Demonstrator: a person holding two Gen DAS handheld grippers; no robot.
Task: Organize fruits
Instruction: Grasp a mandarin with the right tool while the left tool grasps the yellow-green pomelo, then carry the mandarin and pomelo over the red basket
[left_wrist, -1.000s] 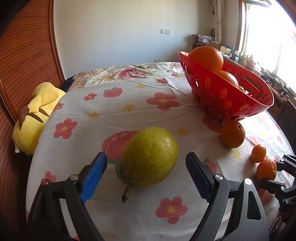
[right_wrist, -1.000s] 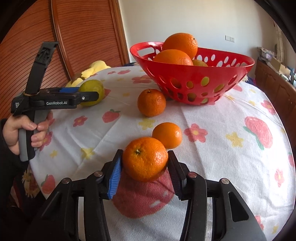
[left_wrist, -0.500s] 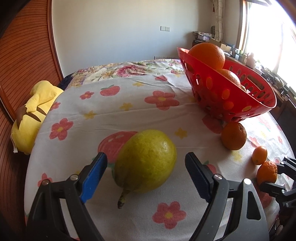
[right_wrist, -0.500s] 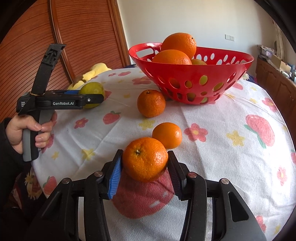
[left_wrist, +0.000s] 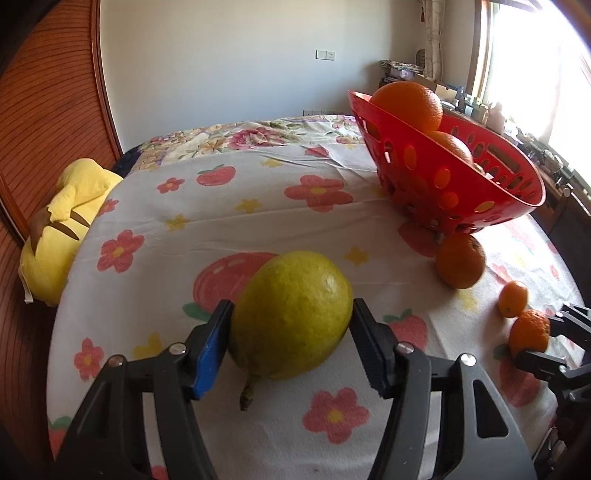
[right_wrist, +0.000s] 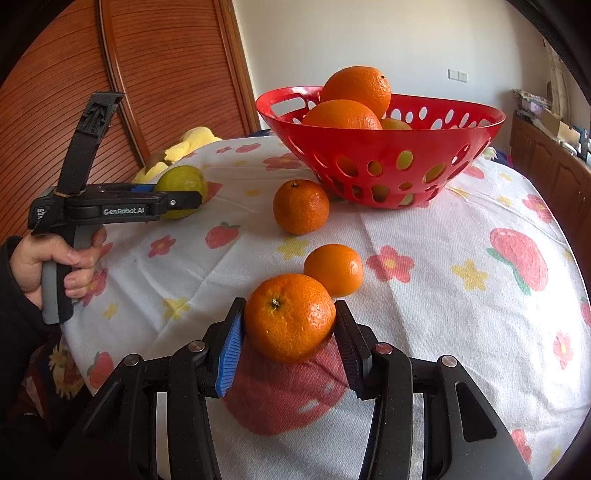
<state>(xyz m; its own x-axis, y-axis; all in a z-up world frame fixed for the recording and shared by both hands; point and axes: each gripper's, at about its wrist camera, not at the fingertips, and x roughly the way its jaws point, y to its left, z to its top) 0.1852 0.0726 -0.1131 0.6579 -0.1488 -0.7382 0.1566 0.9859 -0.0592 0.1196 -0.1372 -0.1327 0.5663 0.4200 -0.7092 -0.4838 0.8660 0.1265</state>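
My left gripper (left_wrist: 291, 334) is shut on a yellow-green pear (left_wrist: 291, 315) lying on the flowered tablecloth; it also shows in the right wrist view (right_wrist: 181, 192). My right gripper (right_wrist: 290, 332) is shut on a mandarin (right_wrist: 290, 317), also seen in the left wrist view (left_wrist: 529, 330). A red perforated basket (right_wrist: 384, 147) at the back holds two large oranges (right_wrist: 356, 88) and other fruit. A medium orange (right_wrist: 301, 206) and a small mandarin (right_wrist: 334, 269) lie loose on the cloth between my right gripper and the basket.
A yellow plush toy (left_wrist: 62, 229) lies at the table's left edge by the wooden wall panel (right_wrist: 166, 74). The round table's cloth (right_wrist: 461, 240) drops off at the near and right edges. A wooden cabinet (right_wrist: 554, 166) stands at the far right.
My left gripper's jaws have closed in from wide open onto the pear. My right gripper keeps its hold on the mandarin and has barely moved.
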